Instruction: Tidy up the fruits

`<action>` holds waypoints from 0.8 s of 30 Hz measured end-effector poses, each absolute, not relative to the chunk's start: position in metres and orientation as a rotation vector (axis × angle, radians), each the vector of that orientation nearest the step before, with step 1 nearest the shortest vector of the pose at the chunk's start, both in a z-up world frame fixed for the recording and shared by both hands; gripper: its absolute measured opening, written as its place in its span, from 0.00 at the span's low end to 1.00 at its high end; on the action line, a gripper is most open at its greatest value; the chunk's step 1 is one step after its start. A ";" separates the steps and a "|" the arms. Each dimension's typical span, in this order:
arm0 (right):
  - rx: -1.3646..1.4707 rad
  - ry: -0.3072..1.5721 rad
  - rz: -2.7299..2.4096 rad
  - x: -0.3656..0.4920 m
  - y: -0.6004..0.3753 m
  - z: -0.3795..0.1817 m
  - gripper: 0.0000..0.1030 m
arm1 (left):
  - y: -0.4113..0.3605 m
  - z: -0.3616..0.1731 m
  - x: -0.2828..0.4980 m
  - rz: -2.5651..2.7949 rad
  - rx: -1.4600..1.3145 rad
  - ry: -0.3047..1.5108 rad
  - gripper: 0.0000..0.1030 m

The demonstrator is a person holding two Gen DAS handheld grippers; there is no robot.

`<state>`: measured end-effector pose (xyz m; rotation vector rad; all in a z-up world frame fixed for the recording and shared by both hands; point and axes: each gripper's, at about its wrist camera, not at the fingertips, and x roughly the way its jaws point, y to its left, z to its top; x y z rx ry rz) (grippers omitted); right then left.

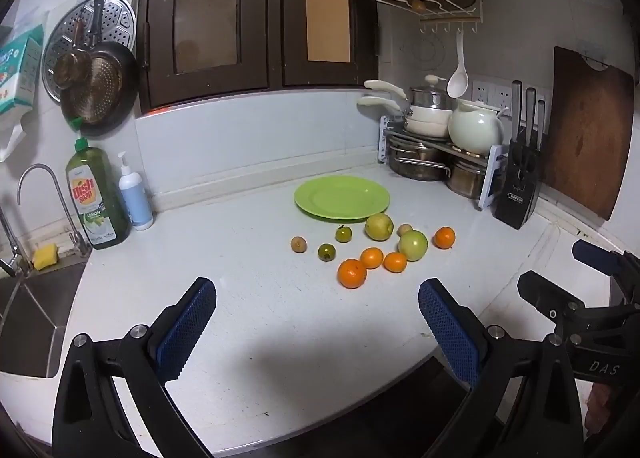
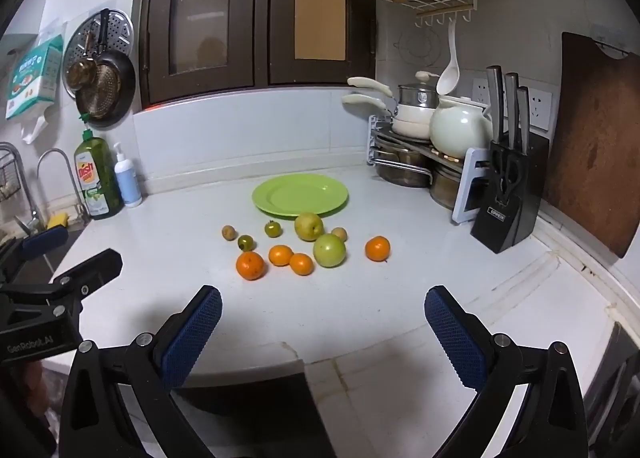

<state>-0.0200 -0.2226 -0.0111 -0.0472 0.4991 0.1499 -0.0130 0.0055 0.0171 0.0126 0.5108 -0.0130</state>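
A green plate [image 1: 342,198] [image 2: 300,194] lies empty on the white counter. In front of it sit loose fruits: several oranges, the largest [image 1: 352,273] [image 2: 250,265] nearest me, one [image 1: 445,237] [image 2: 377,248] apart at the right, a yellow-green apple [image 1: 379,226] [image 2: 309,226], a green apple [image 1: 413,245] [image 2: 329,250], two small dark green fruits [image 1: 327,252] [image 2: 246,243] and two small brown ones [image 1: 298,244] [image 2: 228,232]. My left gripper [image 1: 318,322] and right gripper [image 2: 322,326] are both open and empty, held back near the counter's front edge.
A sink [image 1: 28,314] with tap, dish soap bottle [image 1: 96,198] and pump bottle [image 1: 135,194] stand at the left. A pot rack [image 1: 436,146] and knife block [image 1: 520,186] stand at the back right, with a wooden board [image 1: 588,130] against the wall.
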 end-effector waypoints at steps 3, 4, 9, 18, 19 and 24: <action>-0.056 0.488 0.145 -0.022 -0.221 -0.009 0.99 | 0.006 0.018 -0.014 -0.019 0.007 0.509 1.00; -0.055 0.485 0.145 -0.022 -0.222 -0.008 0.99 | 0.006 0.018 -0.014 -0.020 0.006 0.508 1.00; -0.051 0.474 0.147 -0.025 -0.222 -0.003 0.99 | 0.004 0.018 -0.014 -0.030 0.005 0.509 1.00; -0.057 0.454 0.143 -0.029 -0.223 0.001 0.99 | 0.002 0.022 -0.016 -0.035 0.009 0.496 1.00; -0.056 0.453 0.144 -0.029 -0.223 0.001 0.99 | 0.000 0.022 -0.016 -0.034 0.010 0.495 1.00; -0.056 0.453 0.145 -0.029 -0.223 0.001 0.99 | 0.000 0.022 -0.018 -0.032 0.014 0.490 1.00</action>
